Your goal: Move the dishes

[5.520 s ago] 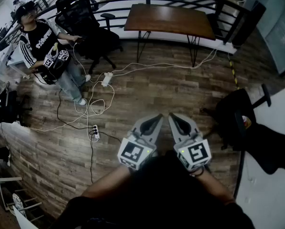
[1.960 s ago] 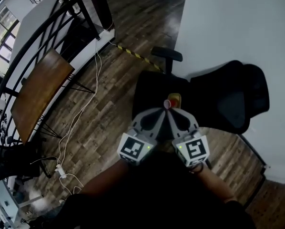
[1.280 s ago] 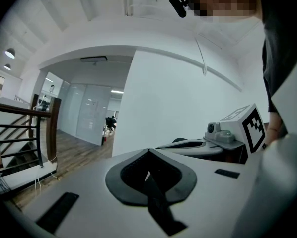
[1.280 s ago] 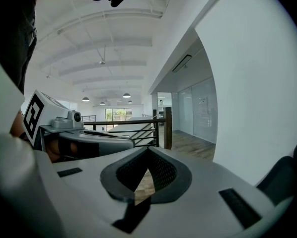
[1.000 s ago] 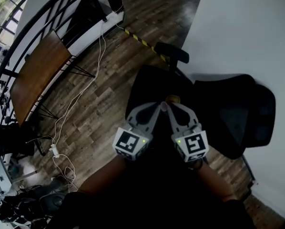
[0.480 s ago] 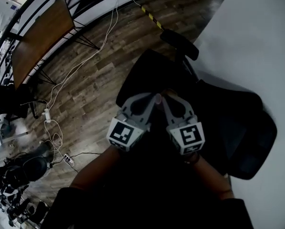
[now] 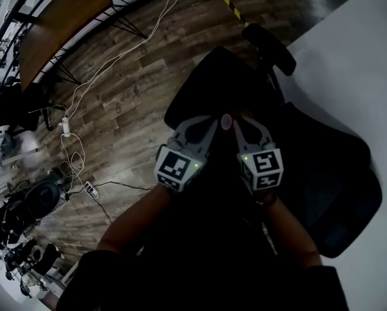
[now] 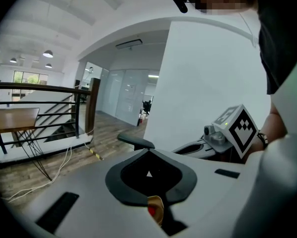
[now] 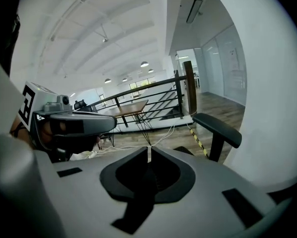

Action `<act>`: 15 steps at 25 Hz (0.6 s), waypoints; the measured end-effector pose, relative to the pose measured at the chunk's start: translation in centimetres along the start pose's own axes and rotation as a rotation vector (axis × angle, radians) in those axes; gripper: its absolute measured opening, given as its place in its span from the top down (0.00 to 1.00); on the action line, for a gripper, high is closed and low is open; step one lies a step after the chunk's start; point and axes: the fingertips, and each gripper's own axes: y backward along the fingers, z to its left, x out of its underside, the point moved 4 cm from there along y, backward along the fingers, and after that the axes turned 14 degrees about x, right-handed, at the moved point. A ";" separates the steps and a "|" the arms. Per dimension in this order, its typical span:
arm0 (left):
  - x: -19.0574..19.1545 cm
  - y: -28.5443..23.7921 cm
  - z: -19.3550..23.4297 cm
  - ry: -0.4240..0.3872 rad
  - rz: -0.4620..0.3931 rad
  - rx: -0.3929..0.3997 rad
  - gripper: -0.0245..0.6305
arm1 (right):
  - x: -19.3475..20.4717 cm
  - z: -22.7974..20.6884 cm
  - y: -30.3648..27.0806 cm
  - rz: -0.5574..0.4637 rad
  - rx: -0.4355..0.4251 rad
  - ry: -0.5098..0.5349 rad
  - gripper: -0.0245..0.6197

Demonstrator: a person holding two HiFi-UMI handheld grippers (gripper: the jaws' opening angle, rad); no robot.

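- Now both grippers are up side by side over the black chair (image 7: 206, 83), tips nearly touching each other.
- Left gripper (image 7: 211, 124): fingers pressed together, nothing pinched between them.
- Right gripper (image 7: 239, 123): same story, fingers closed to a thin slit and empty.
- And there's a small round red-and-yellow thing (image 7: 226, 122) showing right between the two tips from the head view. In the left gripper view it peeks through the opening below the closed fingers.
- It's on or just above the chair seat, and I can't tell if it's a dish.
- Its red round face points up at the head camera; no long axis can be made out.
- Chair armrest (image 7: 269, 48) sticks out beyond the tips.
- White cables (image 7: 116, 60) trail across the wooden floor (image 7: 129, 102) towards the brown table (image 7: 64, 15) at far left.
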 end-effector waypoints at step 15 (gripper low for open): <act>5.4 -2.9 4.5 0.032 0.106 0.092 0.97 | 11.2 -1.5 -9.1 0.303 0.108 -0.042 0.81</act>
